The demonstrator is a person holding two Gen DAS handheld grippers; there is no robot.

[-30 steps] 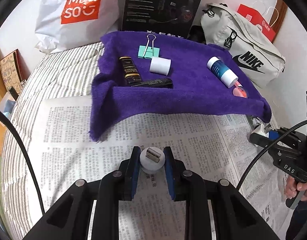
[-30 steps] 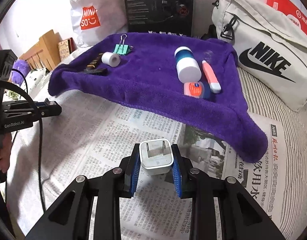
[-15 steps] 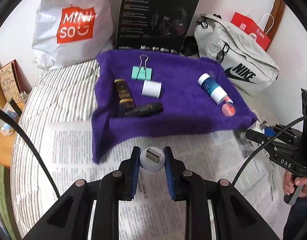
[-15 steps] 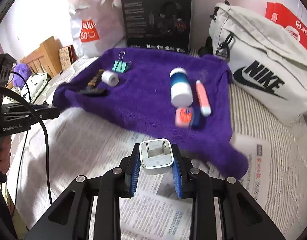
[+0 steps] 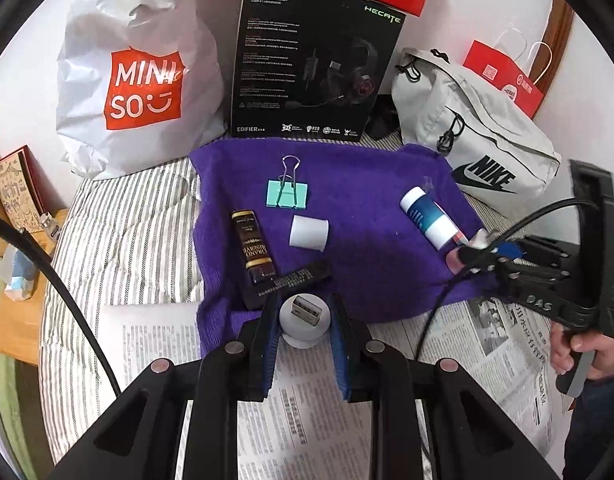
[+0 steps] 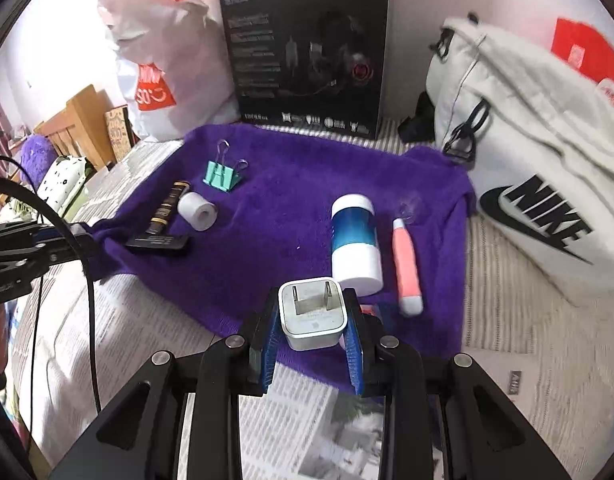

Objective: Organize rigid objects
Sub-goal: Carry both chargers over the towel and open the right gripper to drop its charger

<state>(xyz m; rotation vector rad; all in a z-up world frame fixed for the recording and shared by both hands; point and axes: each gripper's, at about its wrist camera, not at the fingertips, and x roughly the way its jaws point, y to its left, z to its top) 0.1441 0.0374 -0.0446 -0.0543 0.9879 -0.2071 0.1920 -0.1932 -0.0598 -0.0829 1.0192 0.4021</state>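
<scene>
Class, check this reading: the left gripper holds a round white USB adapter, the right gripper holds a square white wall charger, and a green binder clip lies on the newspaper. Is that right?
One detail is wrong. The green binder clip lies on the purple towel, not on the newspaper, as the left wrist view shows. The rest stands: the left gripper holds the USB adapter, the right gripper the wall charger.
</scene>
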